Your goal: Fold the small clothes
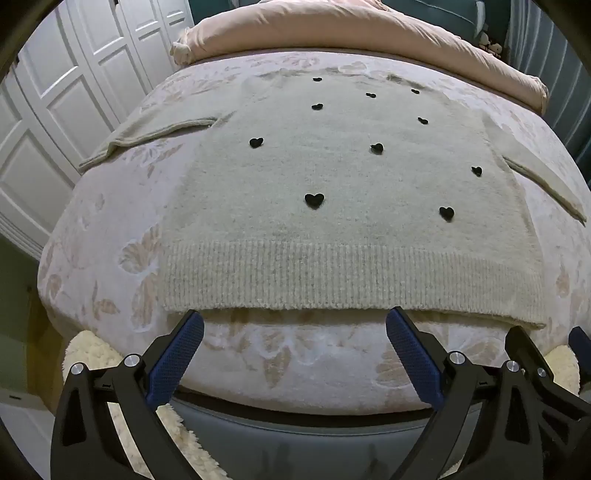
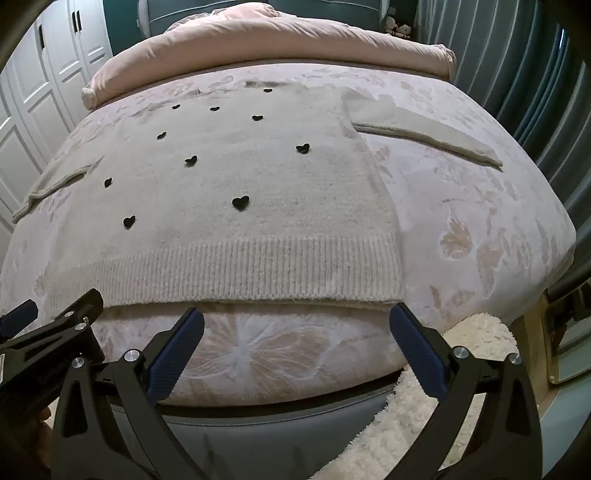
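Sweater [image 1: 332, 206] flat on bed [image 1: 110, 221], hem just beyond both wide-spread, empty hand-held grippers, L [image 1: 295, 325] & R [image 2: 297, 325].

We see a pale grey-beige knitted sweater [image 1: 332, 173] scattered with small black hearts [image 1: 314, 199], and with a ribbed band along its near hem. It lies on a bed cover [image 2: 480, 221] of pale pinkish white, patterned with beige butterflies and leaves. At the far end we find a plain dusty-pink duvet [image 1: 332, 33]. To the left stand white panelled wardrobe doors [image 1: 55, 92]; in the right wrist view they carry dark handles. On the right hangs a teal curtain [image 2: 517, 74] in vertical folds. Below the bed we make out a cream fluffy rug [image 2: 424, 406] and a grey bed frame [image 1: 295, 443]. Each claw, left claw [image 1: 295, 325] and right claw [image 2: 297, 325], is black with dark blue textured pads [image 1: 177, 362] and silver bolts.
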The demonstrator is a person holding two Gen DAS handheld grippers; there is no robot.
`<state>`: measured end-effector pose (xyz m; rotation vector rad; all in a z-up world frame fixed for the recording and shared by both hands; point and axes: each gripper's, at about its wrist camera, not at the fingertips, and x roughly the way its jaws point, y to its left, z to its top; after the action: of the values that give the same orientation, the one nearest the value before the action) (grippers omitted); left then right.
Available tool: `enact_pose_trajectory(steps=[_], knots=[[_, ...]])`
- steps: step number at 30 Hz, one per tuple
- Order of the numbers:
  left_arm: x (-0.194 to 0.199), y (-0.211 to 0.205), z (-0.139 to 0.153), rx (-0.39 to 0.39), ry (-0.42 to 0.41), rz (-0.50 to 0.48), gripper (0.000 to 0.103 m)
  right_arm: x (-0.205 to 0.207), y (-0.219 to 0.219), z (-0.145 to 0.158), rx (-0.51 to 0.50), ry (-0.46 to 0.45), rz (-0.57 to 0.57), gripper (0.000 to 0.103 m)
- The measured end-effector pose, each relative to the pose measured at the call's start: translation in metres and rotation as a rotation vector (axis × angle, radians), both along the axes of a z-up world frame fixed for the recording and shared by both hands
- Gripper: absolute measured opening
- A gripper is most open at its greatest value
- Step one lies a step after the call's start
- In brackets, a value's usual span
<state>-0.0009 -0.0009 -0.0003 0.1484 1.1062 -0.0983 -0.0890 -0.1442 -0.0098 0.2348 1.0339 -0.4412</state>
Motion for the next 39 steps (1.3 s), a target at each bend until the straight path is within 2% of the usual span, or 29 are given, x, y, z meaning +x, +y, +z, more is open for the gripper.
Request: enact_pose_trajectory(steps=[8,39], knots=[[-0.005,-0.004,-0.001,-0.013,0.018,-0.003,0.096,0.004,-0.005,0.001,0.005,-0.005,-0.002,0.098],[0.014,0.001,0.003,0.006,0.011,-0.004,0.094,0.01,-0.002,0.003,-0.004,0.006,-0.008,0.098]])
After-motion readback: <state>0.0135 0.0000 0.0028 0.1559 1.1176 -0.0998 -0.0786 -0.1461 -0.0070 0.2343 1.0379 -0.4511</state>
